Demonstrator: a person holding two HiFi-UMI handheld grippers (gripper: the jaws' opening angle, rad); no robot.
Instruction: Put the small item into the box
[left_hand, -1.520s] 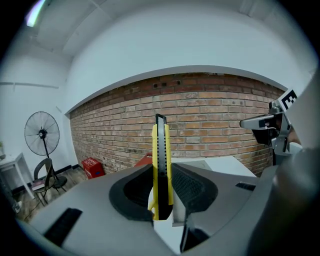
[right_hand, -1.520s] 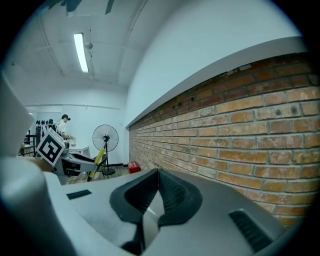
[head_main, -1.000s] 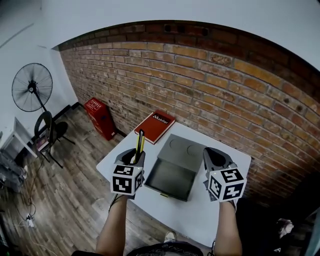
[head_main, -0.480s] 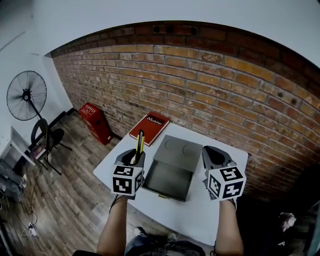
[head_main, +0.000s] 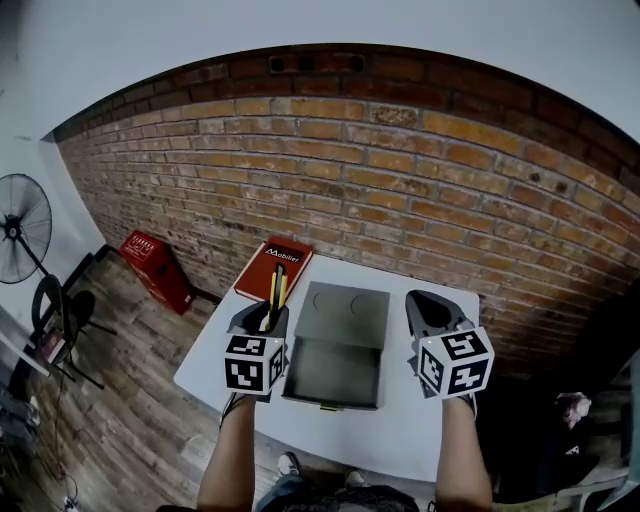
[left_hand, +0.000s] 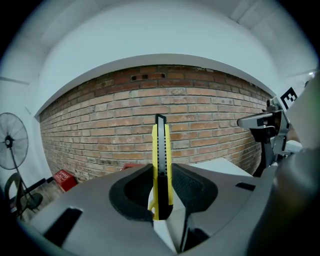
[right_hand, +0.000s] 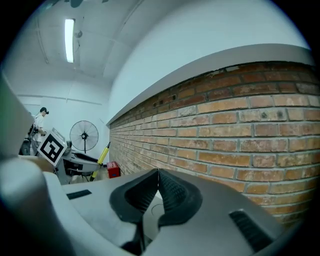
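A yellow and black utility knife (head_main: 277, 285) stands upright between the jaws of my left gripper (head_main: 262, 318), which is shut on its lower end. In the left gripper view the knife (left_hand: 161, 165) rises straight up from the pads. An open grey box (head_main: 333, 372) lies on the white table (head_main: 400, 440) between both grippers, its lid (head_main: 348, 302) folded back toward the wall. My right gripper (head_main: 428, 305) hovers to the right of the box. In the right gripper view its jaws (right_hand: 158, 187) are shut with nothing between them.
A red book (head_main: 272, 268) lies at the table's far left corner, just beyond the knife tip. A brick wall runs behind the table. On the wooden floor at left stand a red case (head_main: 155, 265) and a fan (head_main: 20, 230).
The head view has swung to the right, so the fan and red case slid left. Both grippers stay on either side of the box, the knife still held upright.
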